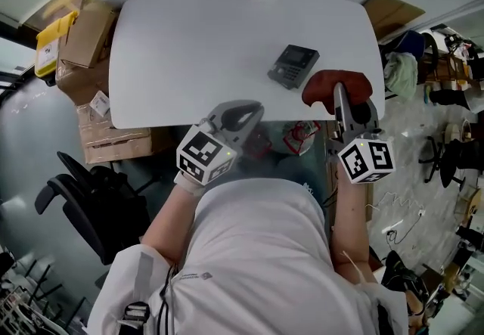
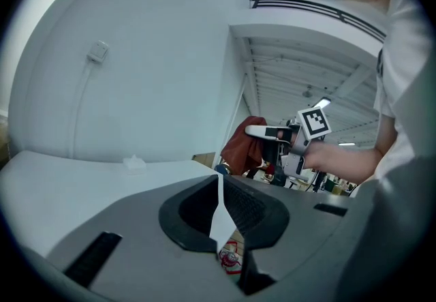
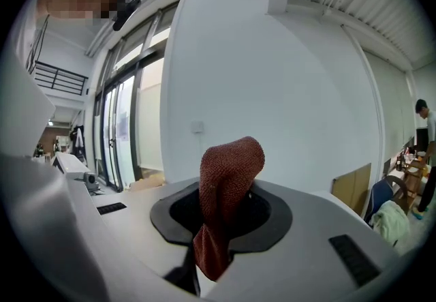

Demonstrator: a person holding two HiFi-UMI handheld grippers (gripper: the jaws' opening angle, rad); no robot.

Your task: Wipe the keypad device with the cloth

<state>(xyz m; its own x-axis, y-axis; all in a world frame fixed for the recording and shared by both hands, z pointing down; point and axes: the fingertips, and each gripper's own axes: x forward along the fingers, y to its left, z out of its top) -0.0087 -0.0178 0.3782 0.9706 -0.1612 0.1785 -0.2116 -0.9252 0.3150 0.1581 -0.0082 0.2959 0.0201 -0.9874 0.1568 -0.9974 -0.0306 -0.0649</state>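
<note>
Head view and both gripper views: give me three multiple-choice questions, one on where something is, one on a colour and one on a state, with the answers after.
1. Where is the keypad?
A. On the table
B. On the floor
C. Between the left jaws

2. What colour is the cloth?
A. Blue
B. Red-brown
C. White

3. How do the jaws of the left gripper stand?
A. Shut on the cloth
B. Wide open
C. Shut, with nothing between them

Answers:
1 A, the head view shows it lying on the white top.
2 B, it hangs red-brown from the jaws of the right gripper.
3 C, the left gripper view shows them together and empty.
</note>
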